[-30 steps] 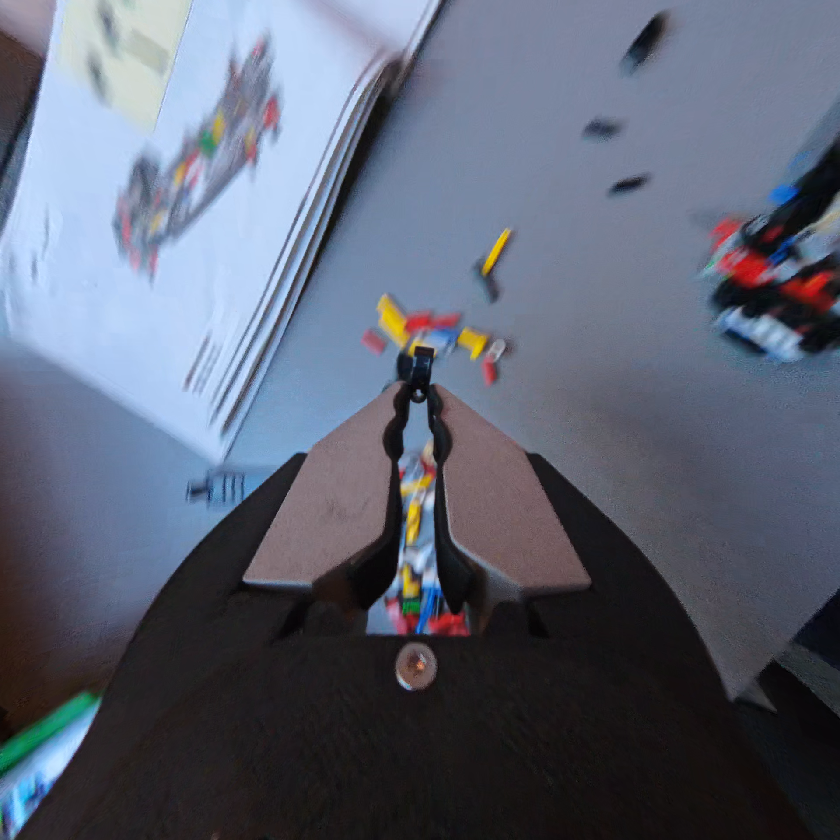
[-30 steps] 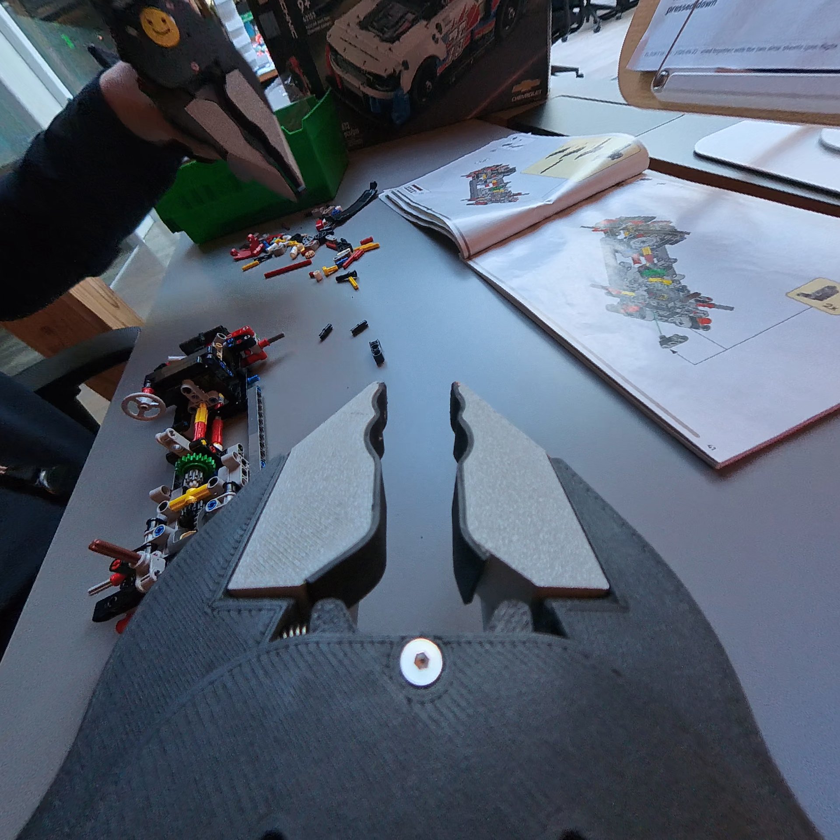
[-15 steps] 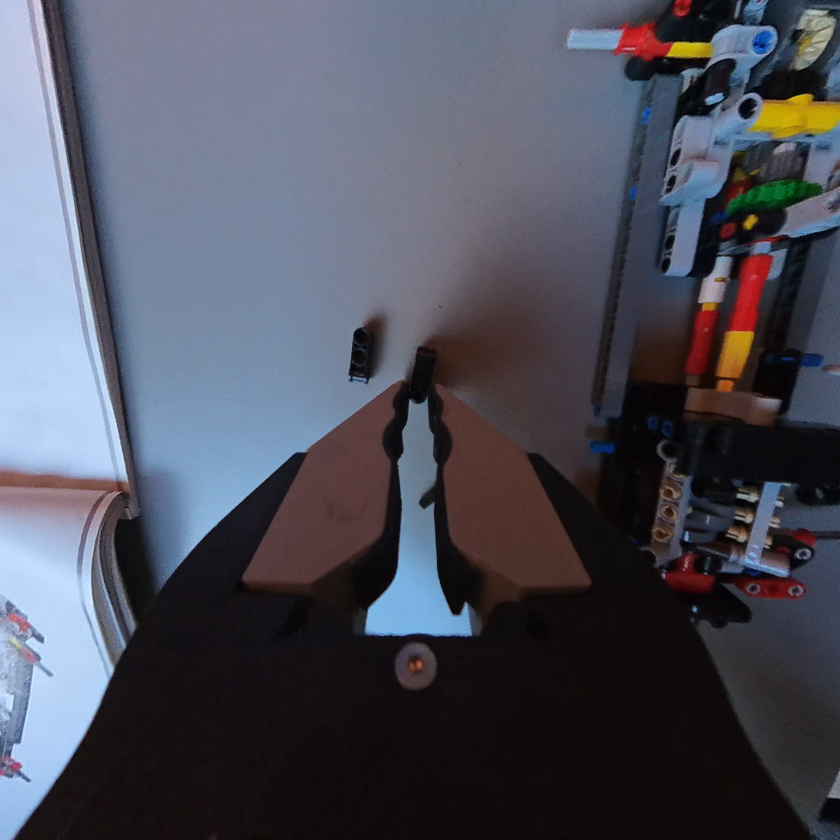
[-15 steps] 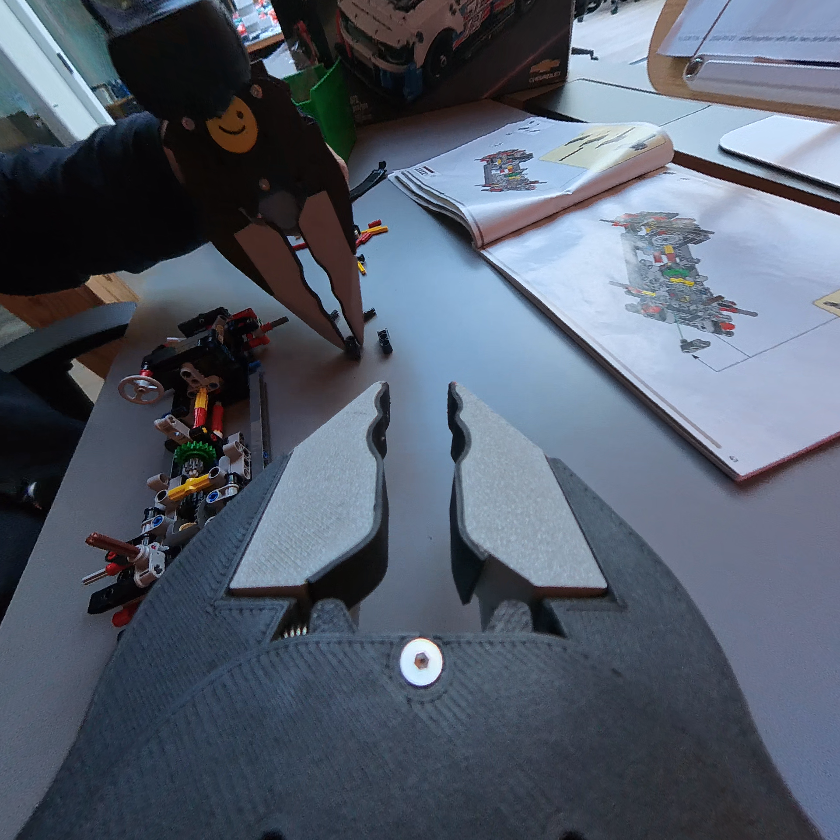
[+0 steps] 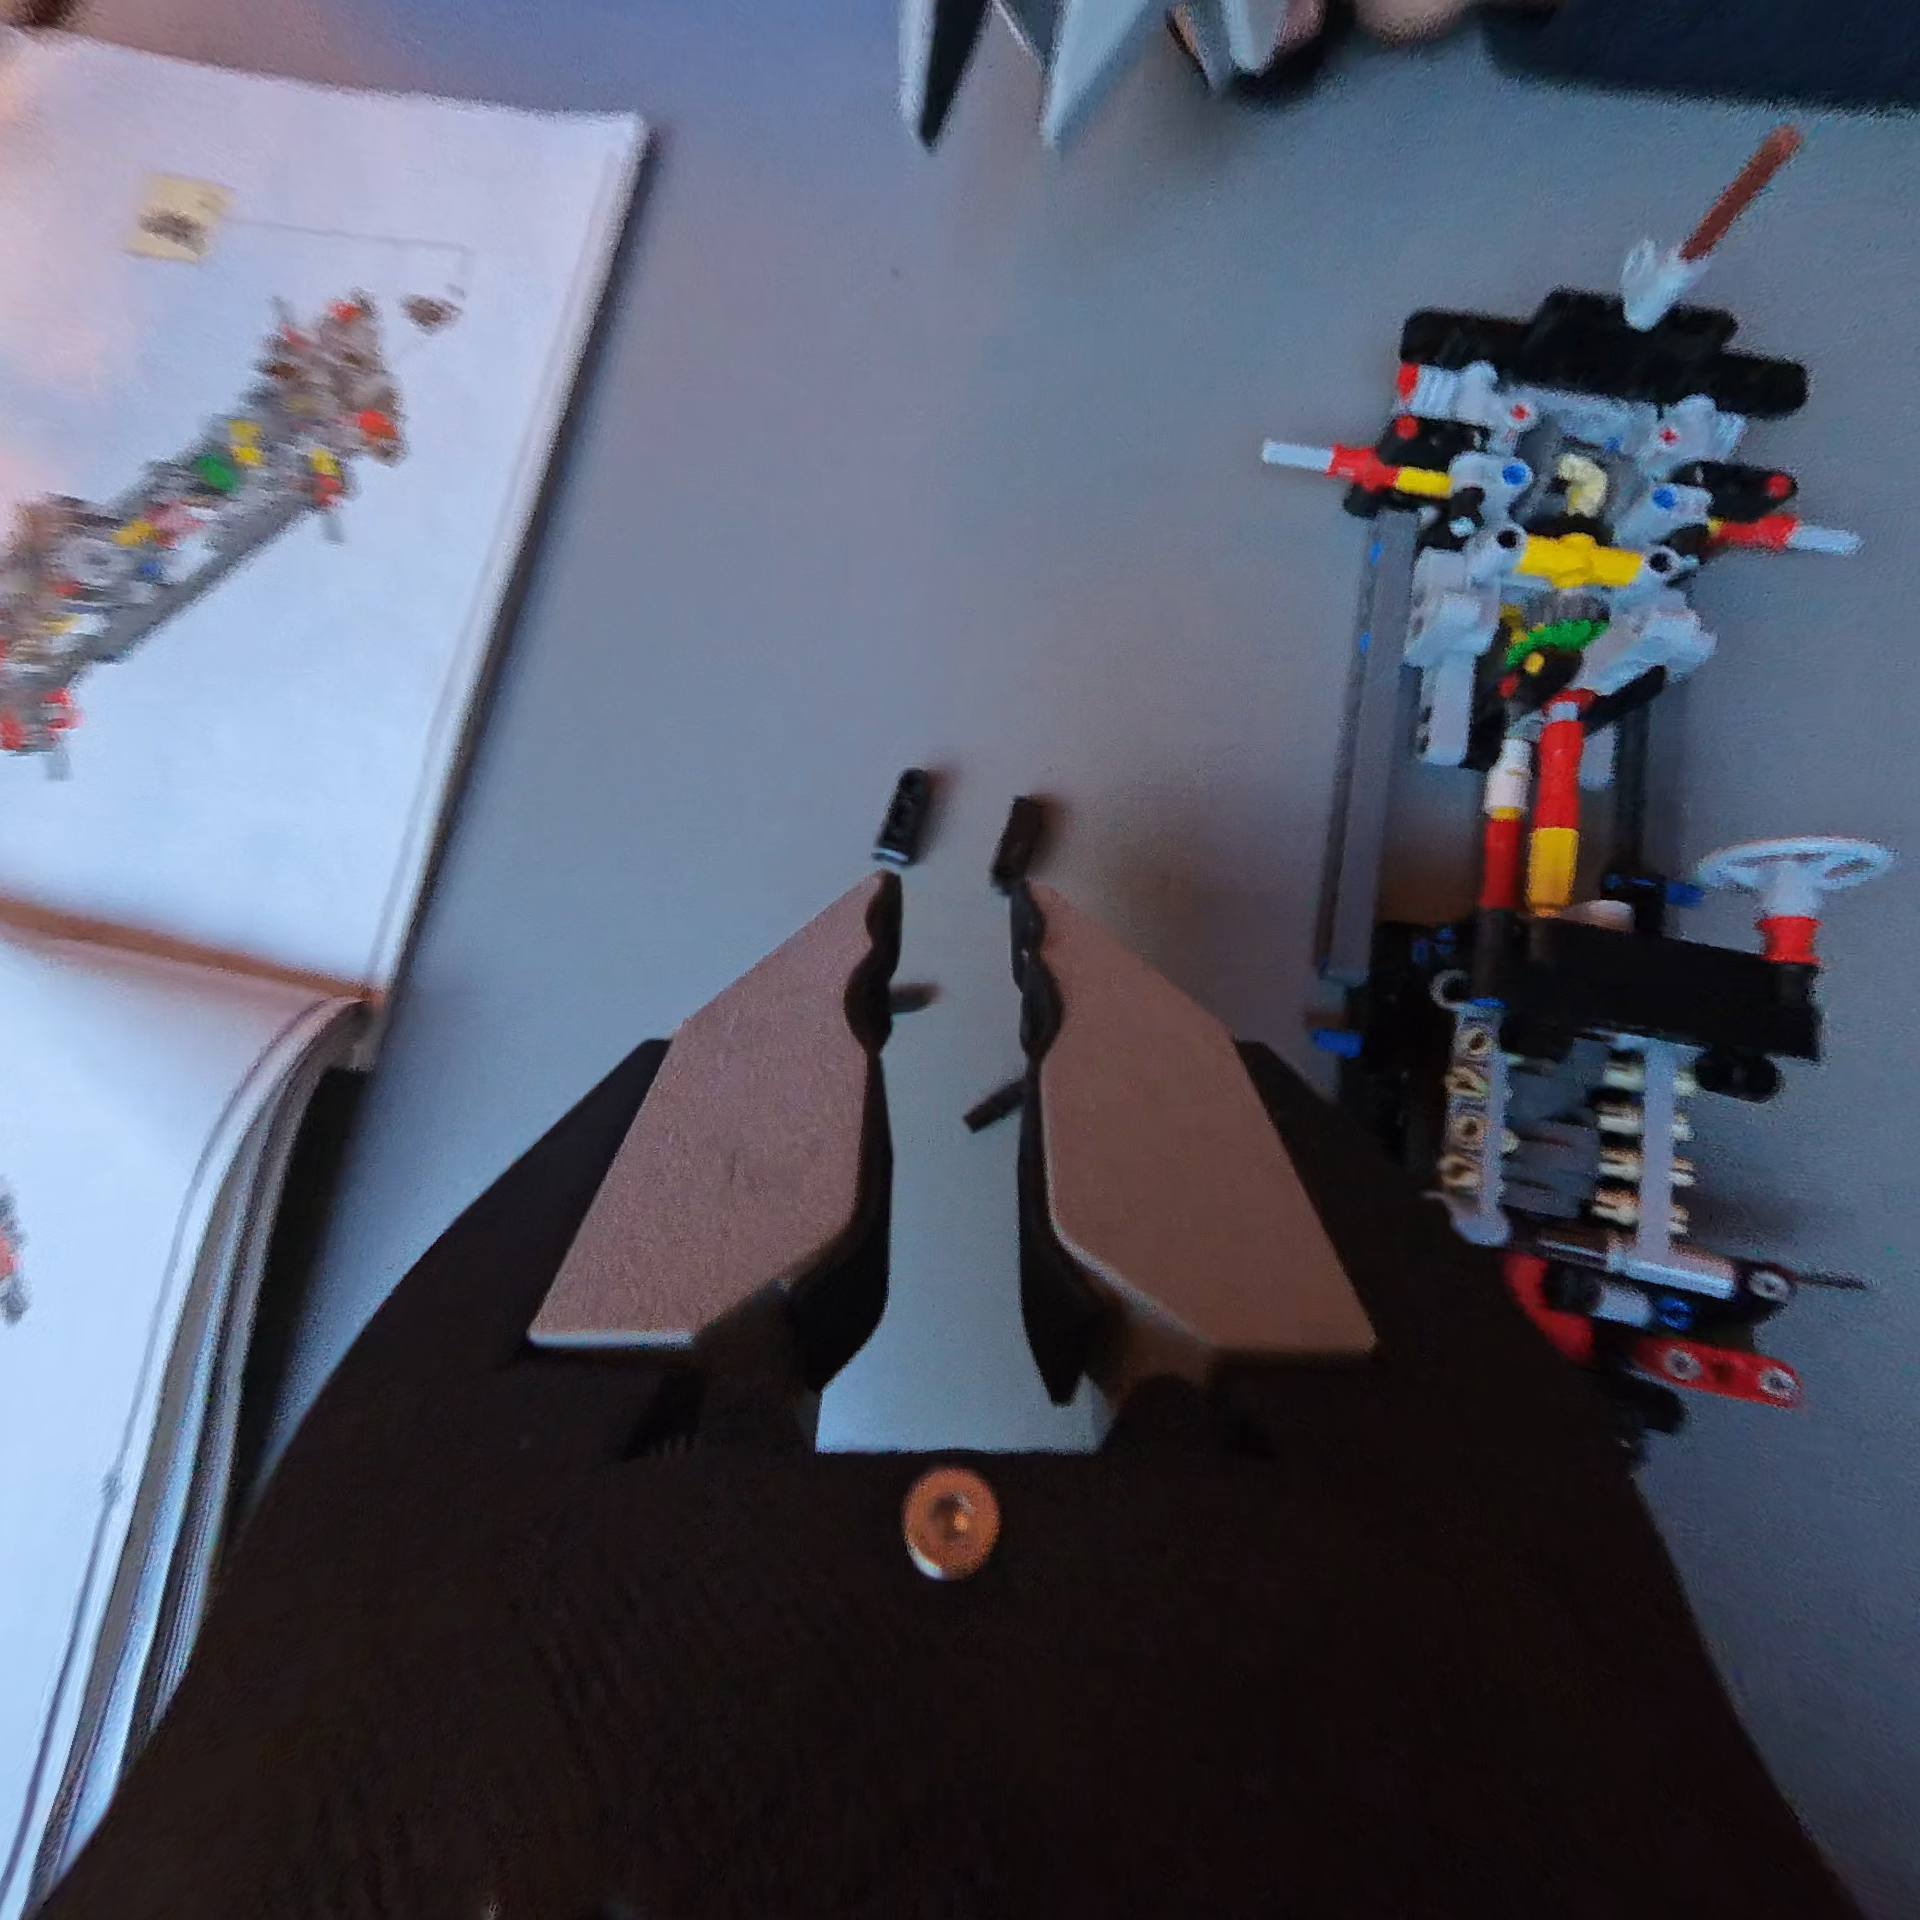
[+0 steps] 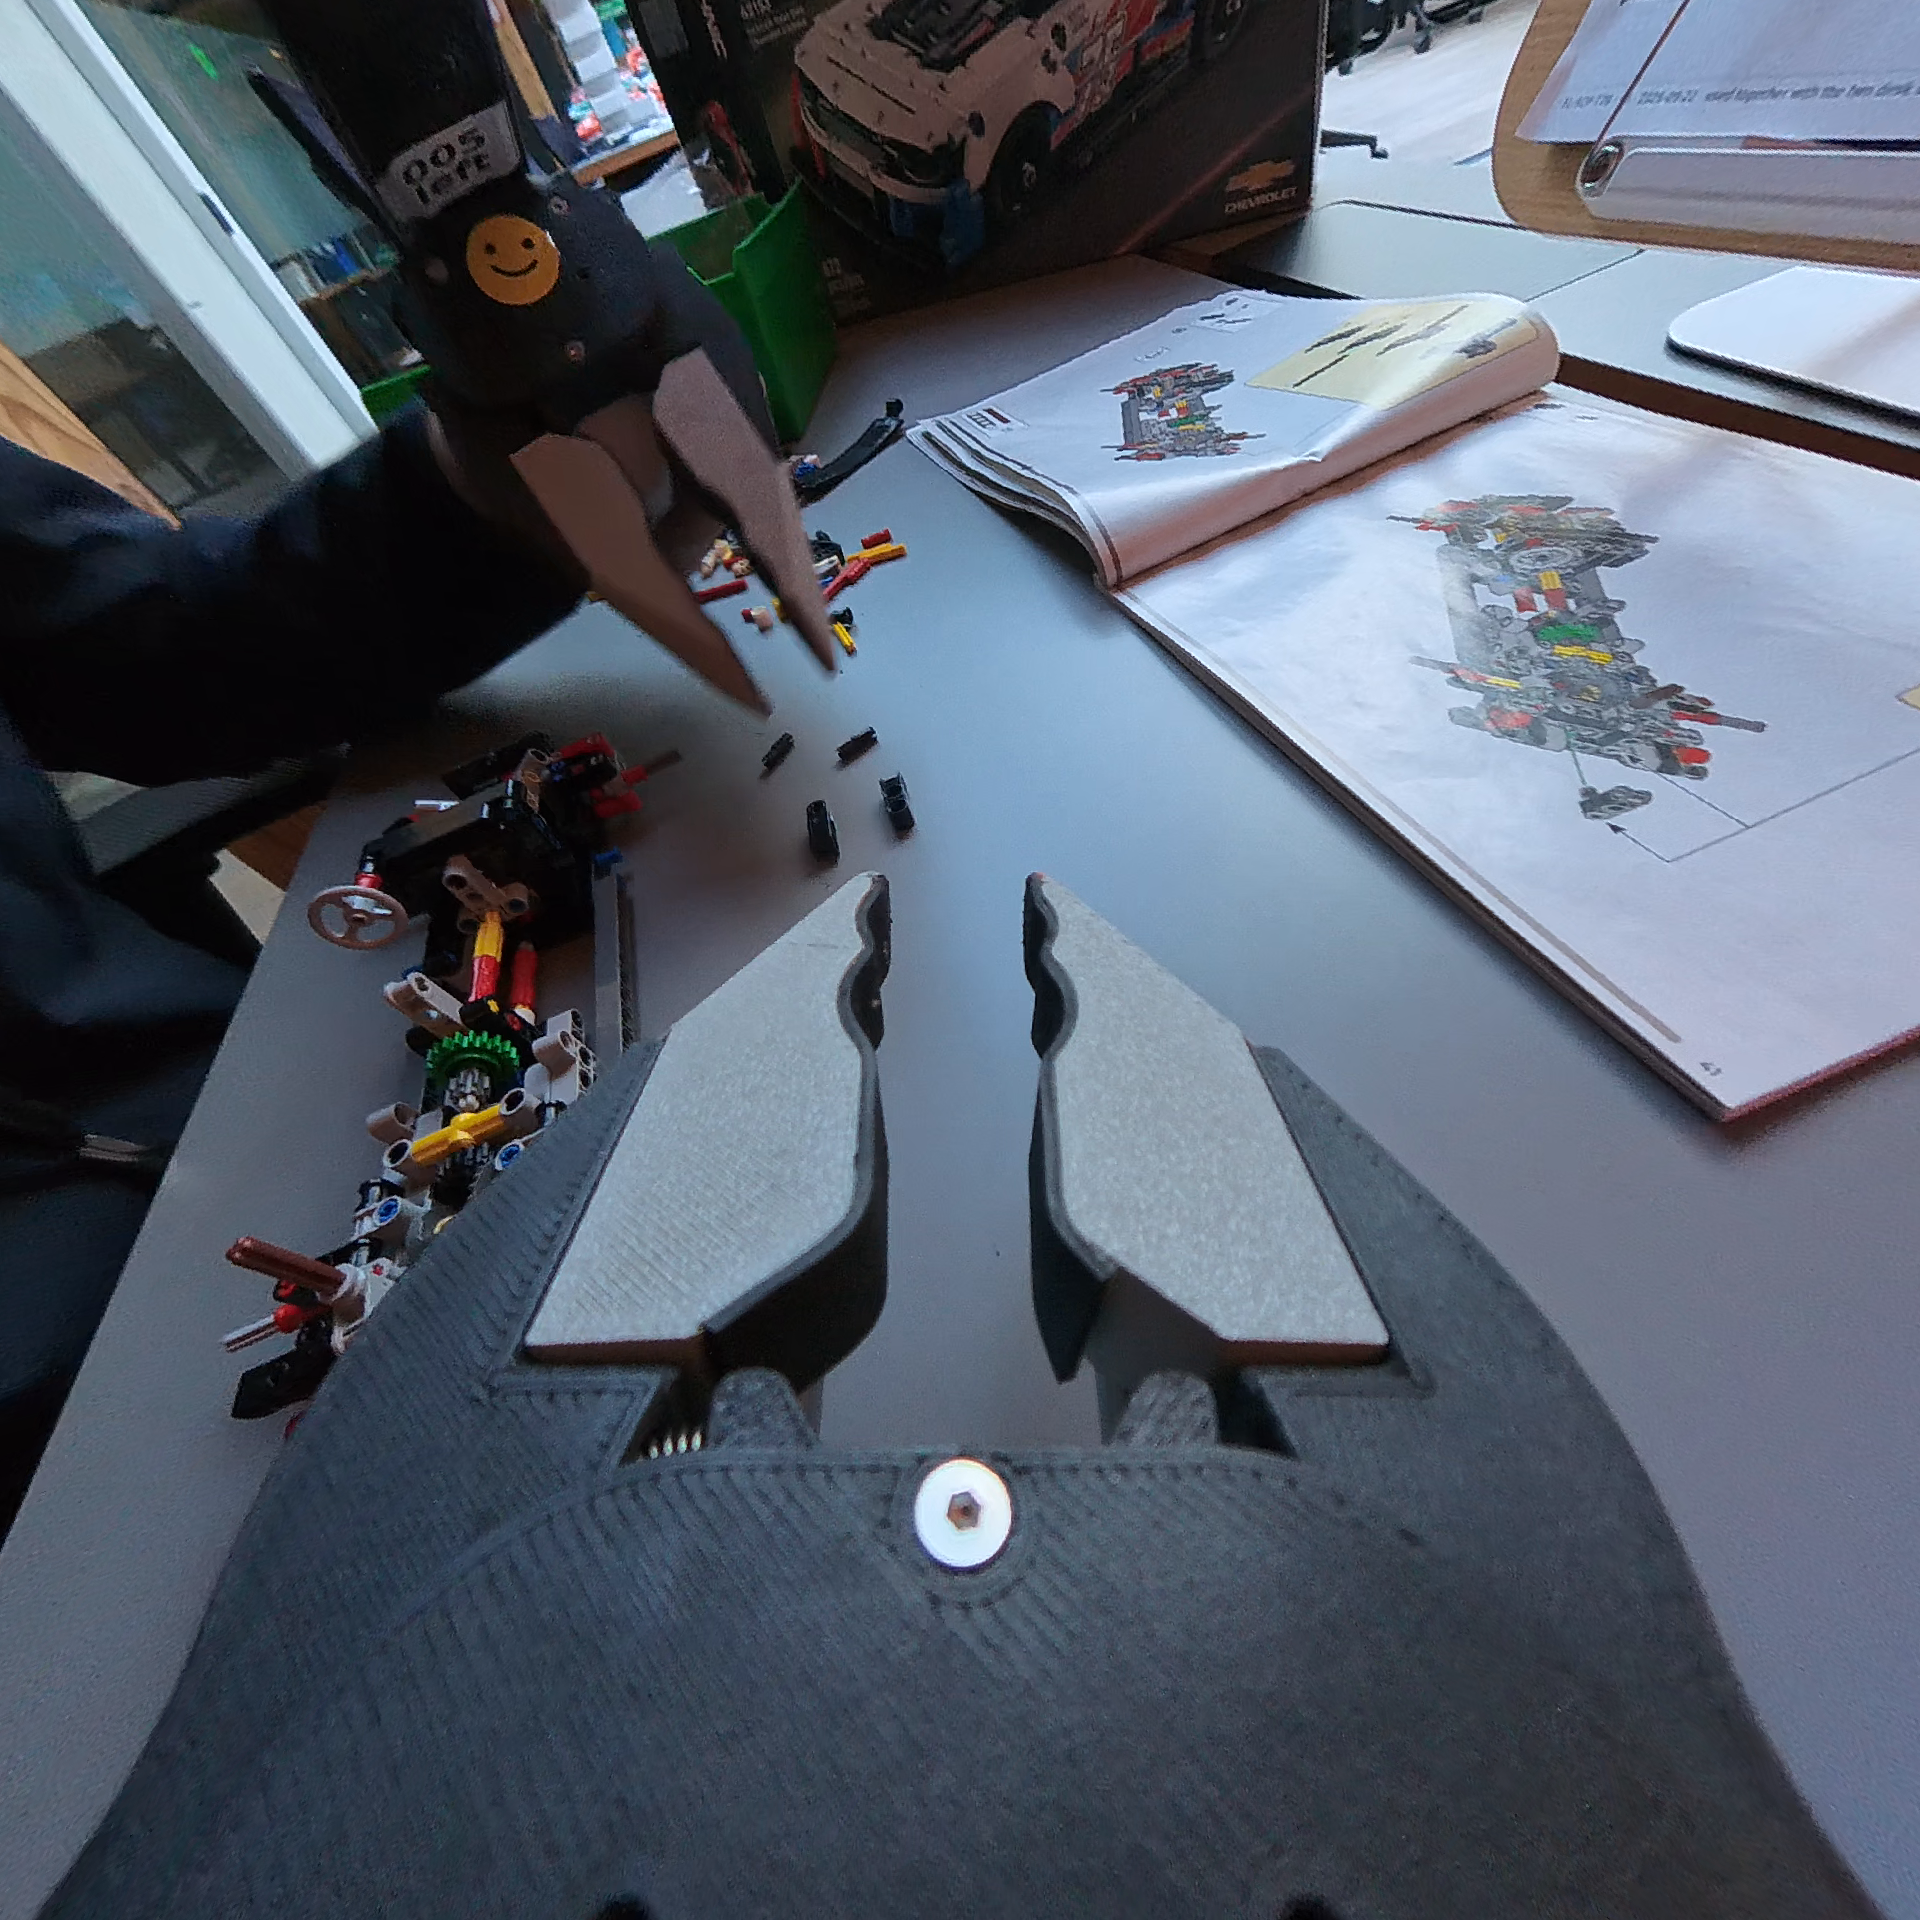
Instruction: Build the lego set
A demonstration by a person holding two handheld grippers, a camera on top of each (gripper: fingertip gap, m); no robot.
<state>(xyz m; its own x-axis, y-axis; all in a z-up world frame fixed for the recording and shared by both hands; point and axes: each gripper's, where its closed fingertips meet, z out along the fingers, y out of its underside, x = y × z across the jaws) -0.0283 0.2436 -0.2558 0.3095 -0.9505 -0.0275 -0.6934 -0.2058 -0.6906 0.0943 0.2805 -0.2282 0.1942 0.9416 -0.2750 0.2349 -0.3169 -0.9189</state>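
LEFT GRIPPER: your left gripper point(image 5: 954, 894) hangs over the grey table point(image 5: 831, 468) with its brown-faced fingers apart and nothing between them.
NEAREST PIECES: two small black plastic connector pieces point(image 5: 902, 818) point(image 5: 1017, 840) lie on the table just beyond its fingertips.
RIGHT GRIPPER: your right gripper point(image 6: 956, 894) is spread too, grey pads bare.
MODEL: the part-built, many-coloured brick chassis point(image 5: 1558, 790) lies right of those pieces.
BOOKLET: the open white instruction booklet point(image 5: 260, 623) lies left of them.
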